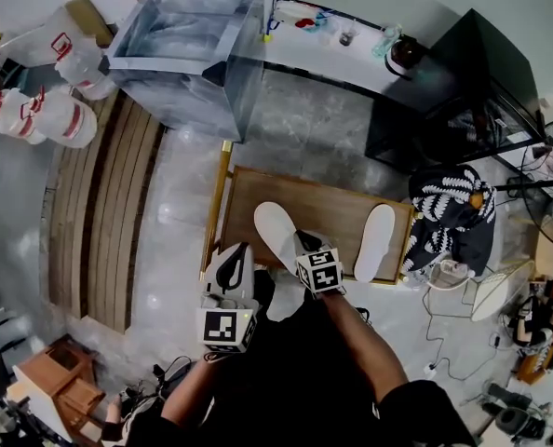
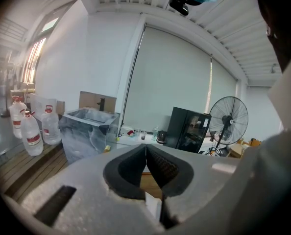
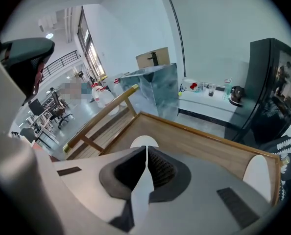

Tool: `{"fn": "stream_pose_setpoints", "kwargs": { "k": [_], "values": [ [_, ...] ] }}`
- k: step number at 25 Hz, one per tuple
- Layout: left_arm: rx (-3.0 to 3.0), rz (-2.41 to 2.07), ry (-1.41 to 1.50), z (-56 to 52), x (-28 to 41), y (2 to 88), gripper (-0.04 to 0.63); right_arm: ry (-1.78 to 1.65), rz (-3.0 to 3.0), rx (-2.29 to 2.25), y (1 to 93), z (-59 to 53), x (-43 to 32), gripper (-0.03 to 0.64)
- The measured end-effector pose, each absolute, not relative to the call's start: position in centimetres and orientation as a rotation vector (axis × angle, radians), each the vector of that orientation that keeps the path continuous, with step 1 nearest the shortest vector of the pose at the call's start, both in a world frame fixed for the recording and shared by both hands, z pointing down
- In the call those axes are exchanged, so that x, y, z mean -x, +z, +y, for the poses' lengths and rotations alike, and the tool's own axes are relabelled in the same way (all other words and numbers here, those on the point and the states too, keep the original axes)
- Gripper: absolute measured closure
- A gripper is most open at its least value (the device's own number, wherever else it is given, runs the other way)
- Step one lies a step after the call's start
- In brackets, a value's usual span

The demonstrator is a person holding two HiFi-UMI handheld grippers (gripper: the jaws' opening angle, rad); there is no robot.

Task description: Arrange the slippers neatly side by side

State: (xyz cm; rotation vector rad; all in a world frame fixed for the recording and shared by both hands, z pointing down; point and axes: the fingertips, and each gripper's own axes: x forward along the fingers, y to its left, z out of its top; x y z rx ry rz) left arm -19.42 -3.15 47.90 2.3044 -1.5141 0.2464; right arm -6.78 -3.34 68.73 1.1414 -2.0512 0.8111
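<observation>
Two white slippers are on a low wooden table (image 1: 332,203). The left slipper (image 1: 275,231) lies at an angle, its toe showing past the jaws in the right gripper view (image 3: 144,142). My right gripper (image 1: 302,247) (image 3: 146,150) is shut on a thin white part of this slipper, which runs between the pads. The second slipper (image 1: 376,242) (image 3: 259,173) rests alone near the table's right edge. At the table's near left corner, my left gripper (image 1: 237,251) (image 2: 145,147) points level over the table with its jaws together. A small white piece sits low between them; I cannot tell what it is.
A clear tank (image 1: 188,45) stands beyond the table on the left, with water bottles (image 1: 44,110) and a slatted wooden platform (image 1: 100,212) further left. A black cabinet (image 1: 463,91), a patterned cloth (image 1: 453,217) and a floor fan (image 1: 500,287) crowd the right side.
</observation>
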Motion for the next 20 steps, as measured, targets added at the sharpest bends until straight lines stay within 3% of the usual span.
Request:
{"fn": "stream_pose_setpoints", "kwargs": {
  "k": [9,12,20],
  "values": [
    [-2.275,-1.520,0.244,-3.3,21.0,48.7,0.578,0.774,-1.996,-1.009,72.0,-2.9,8.3,0.591],
    [-2.261,-1.523,0.250,-3.1,21.1,49.1,0.578,0.768,-1.970,-0.966,73.1,-2.8,8.4,0.516],
    [-2.259,-1.516,0.254,-3.2,21.3,49.3,0.578,0.754,-1.932,-0.888,75.4,-2.3,9.0,0.495]
  ]
}}
